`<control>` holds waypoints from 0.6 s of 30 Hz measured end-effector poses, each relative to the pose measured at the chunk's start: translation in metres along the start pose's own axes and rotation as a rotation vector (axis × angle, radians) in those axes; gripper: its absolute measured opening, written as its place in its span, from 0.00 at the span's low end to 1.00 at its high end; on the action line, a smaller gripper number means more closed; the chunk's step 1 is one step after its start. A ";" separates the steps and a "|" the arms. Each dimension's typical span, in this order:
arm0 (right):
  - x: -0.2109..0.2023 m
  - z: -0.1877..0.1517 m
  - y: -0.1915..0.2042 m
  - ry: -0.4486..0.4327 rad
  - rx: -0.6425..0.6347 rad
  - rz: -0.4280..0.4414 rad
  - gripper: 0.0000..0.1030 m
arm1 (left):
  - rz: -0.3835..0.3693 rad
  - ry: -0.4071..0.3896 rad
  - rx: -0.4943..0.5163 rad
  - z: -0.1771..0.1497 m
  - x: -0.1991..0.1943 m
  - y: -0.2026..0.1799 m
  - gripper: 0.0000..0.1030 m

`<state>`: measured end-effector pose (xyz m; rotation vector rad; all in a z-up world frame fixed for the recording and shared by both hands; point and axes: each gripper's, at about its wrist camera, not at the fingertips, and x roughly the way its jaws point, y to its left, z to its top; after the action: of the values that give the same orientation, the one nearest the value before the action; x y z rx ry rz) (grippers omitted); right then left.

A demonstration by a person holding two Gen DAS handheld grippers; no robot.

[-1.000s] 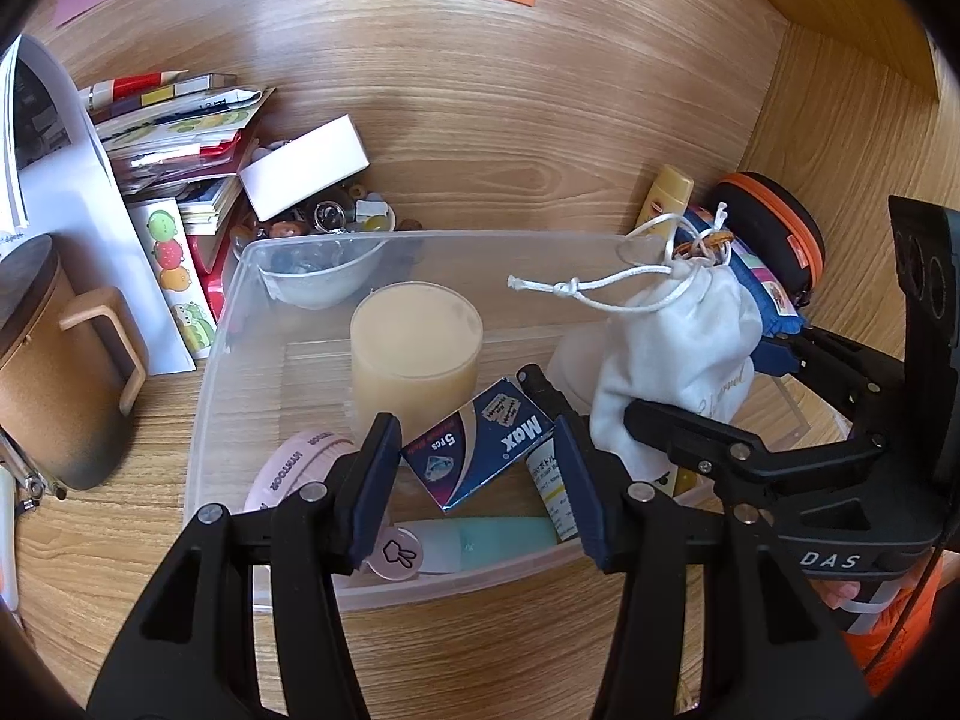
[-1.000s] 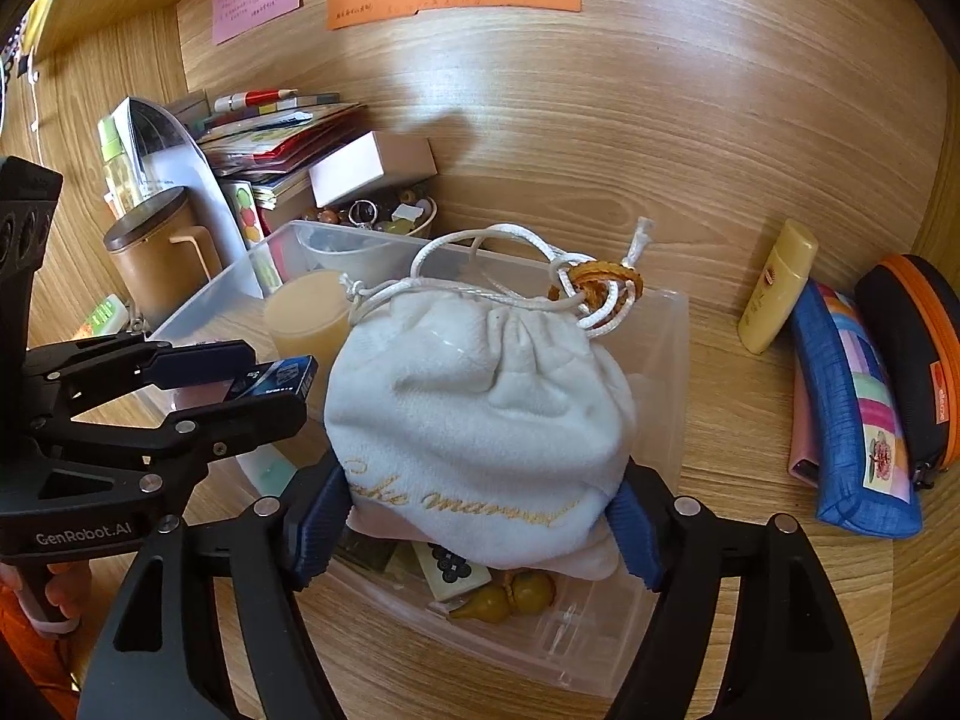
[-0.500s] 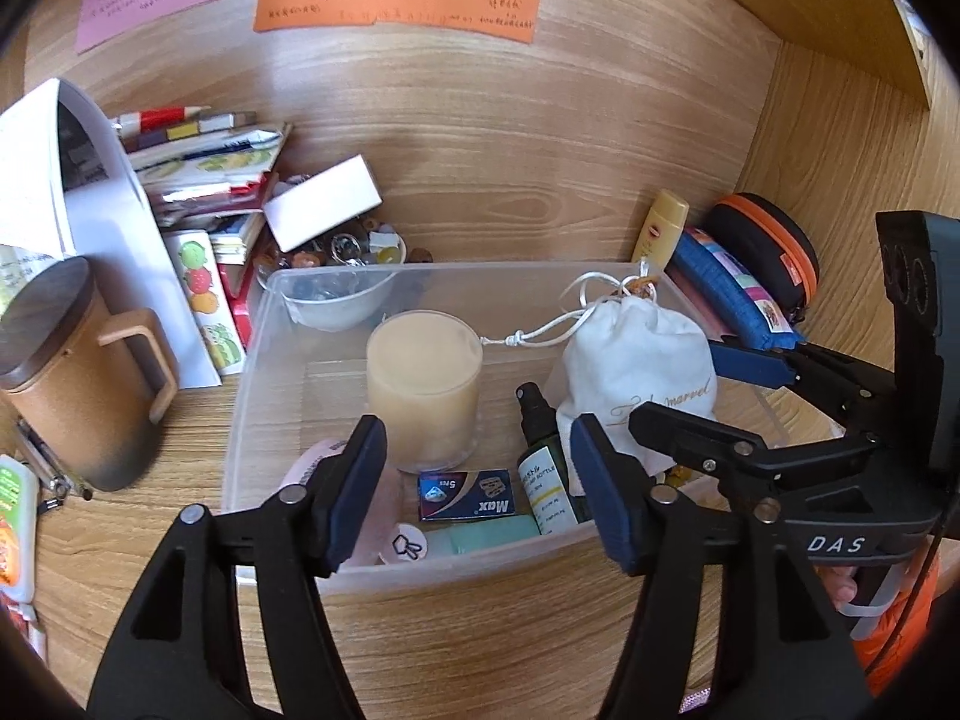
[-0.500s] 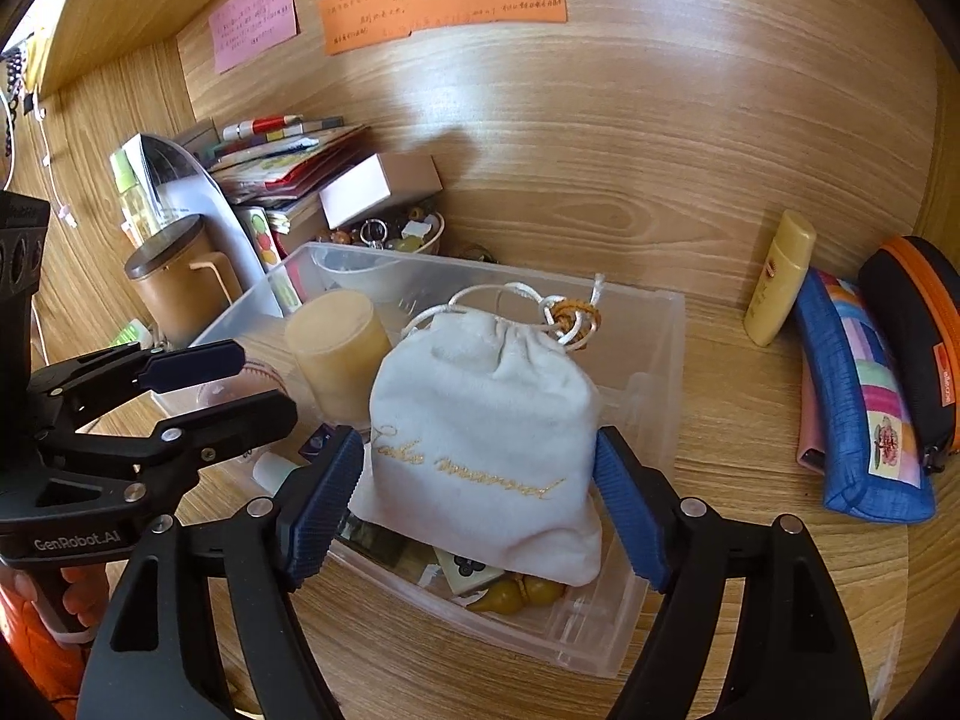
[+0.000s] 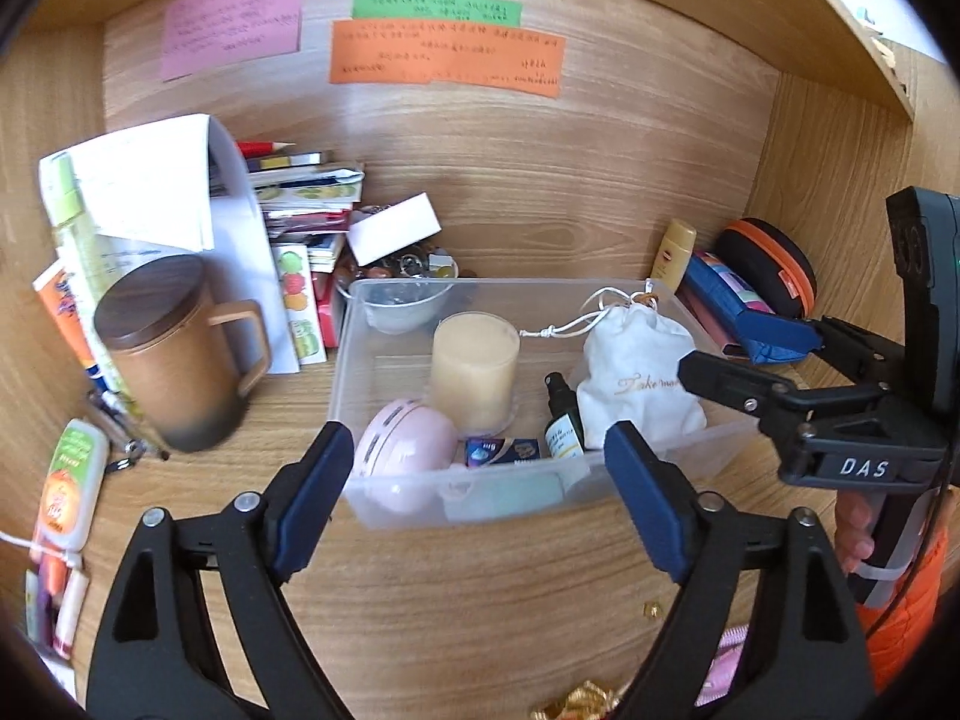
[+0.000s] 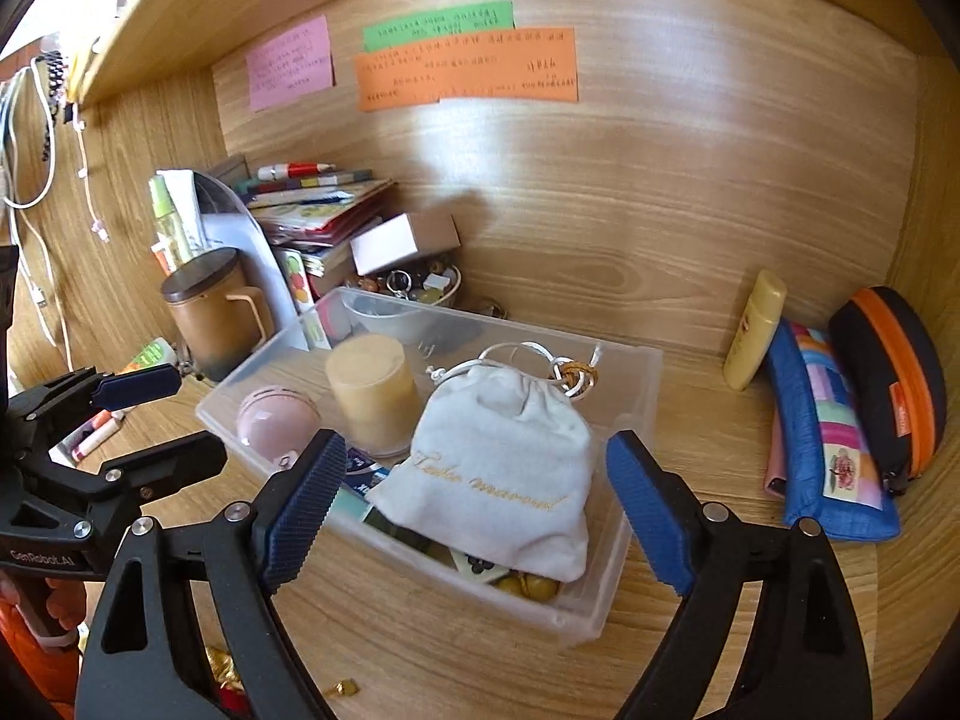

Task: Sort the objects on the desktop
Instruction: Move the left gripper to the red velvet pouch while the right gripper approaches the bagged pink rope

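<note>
Standing on a wooden desk [image 5: 480, 588], a clear bin [image 5: 360, 360] fills the middle of the alcove, its long sides running left to right. Bare wood lies along the bin's near wall, and a strip of bare desk separates its right end from a yellow tube [image 6: 753, 330], a blue pouch [image 6: 831, 450] and a black case [image 6: 894, 372] against the right wall. At the left, a lidded brown mug [image 5: 174, 354] stands just beside the bin, with a stack of books [image 5: 306, 198] and a white box [image 5: 393, 228] behind it.

Left gripper [image 5: 477, 504]: spread wide, holding nothing, level with the bin's near wall. Right gripper [image 6: 474, 510]: likewise spread and empty, its pads on either side of the bin's near right corner but clear of it.

Inside the bin, at its right end, a white bag [image 6: 498, 468] sits slumped, with gold script on its face and its drawstring [image 6: 540, 360] looped on top. Left of it stand a small spray bottle [image 5: 561, 420] and a cream candle [image 5: 474, 372]; a pink round case [image 5: 402, 444] lies in the near left corner, and a clear bowl [image 5: 402, 309] at the back.
</note>
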<state>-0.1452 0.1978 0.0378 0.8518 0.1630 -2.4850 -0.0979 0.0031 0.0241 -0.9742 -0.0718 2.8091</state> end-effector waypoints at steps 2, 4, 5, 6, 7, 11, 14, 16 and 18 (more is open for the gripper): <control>-0.007 -0.003 0.002 -0.005 -0.010 -0.005 0.86 | 0.000 -0.004 -0.003 -0.005 -0.007 -0.002 0.87; -0.014 -0.009 0.006 -0.010 -0.027 -0.019 0.89 | 0.001 -0.005 -0.004 -0.010 -0.013 -0.003 0.88; -0.019 -0.013 0.008 -0.014 -0.039 -0.028 0.93 | -0.001 -0.003 -0.004 -0.013 -0.016 -0.005 0.89; -0.023 -0.017 0.009 -0.019 -0.047 -0.036 0.95 | -0.004 0.000 -0.003 -0.016 -0.018 -0.006 0.89; -0.028 -0.021 0.011 -0.025 -0.056 -0.047 0.95 | -0.007 0.002 -0.004 -0.019 -0.020 -0.008 0.89; -0.042 -0.037 0.015 -0.023 -0.081 -0.074 0.95 | -0.024 0.025 -0.010 -0.036 -0.026 -0.015 0.90; -0.050 -0.050 0.015 -0.018 -0.089 -0.088 0.95 | -0.035 0.050 -0.016 -0.052 -0.029 -0.022 0.90; -0.055 -0.058 0.015 -0.014 -0.091 -0.094 0.95 | -0.038 0.065 -0.018 -0.062 -0.030 -0.027 0.90; -0.059 -0.067 0.014 -0.004 -0.089 -0.096 0.95 | -0.042 0.082 -0.022 -0.072 -0.031 -0.033 0.90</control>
<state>-0.0617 0.2290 0.0204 0.8191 0.3172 -2.5467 -0.0251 0.0291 -0.0101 -1.0787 -0.1113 2.7319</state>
